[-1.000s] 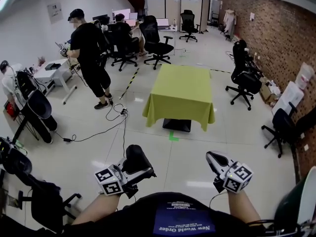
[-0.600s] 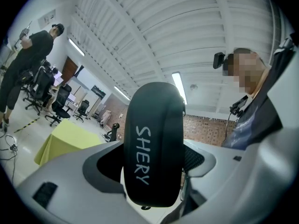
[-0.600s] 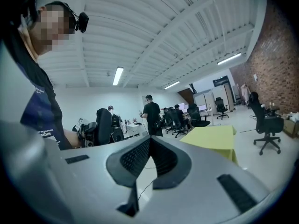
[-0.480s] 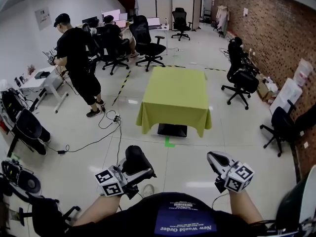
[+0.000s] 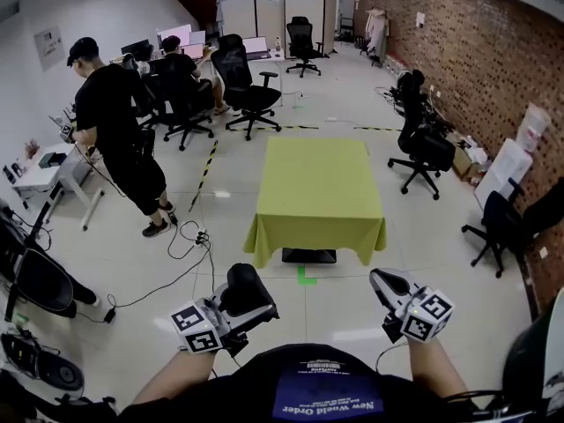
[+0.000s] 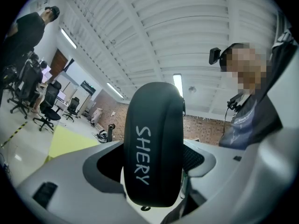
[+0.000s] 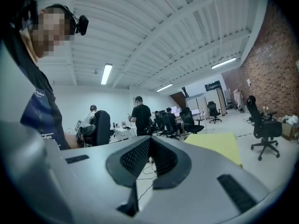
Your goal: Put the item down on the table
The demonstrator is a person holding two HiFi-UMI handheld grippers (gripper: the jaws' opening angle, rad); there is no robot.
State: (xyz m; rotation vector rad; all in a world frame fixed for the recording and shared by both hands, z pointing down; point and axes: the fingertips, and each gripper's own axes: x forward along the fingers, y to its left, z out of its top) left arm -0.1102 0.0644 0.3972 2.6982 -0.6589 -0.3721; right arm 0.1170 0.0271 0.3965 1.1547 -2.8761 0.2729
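One black case (image 5: 245,291) is sitting clamped in the left claw (image 5: 231,317), right claw (image 5: 385,282) together and empty, risking slipping free short of the far-off bench (image 5: 317,179).

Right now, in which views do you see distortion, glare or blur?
Head view: fisheye curves the brick wall; lamps glare on the floor. Left gripper view: the black item is sharp, corners dark. Right gripper view: the ceiling lamp is bright, no motion blur.

Open floor (image 5: 328,303) leads straight to the green-clothed worktop (image 5: 317,183); office chairs (image 5: 423,148) crowd its right side, a standing person (image 5: 115,139) and trailing cables (image 5: 196,236) its left.
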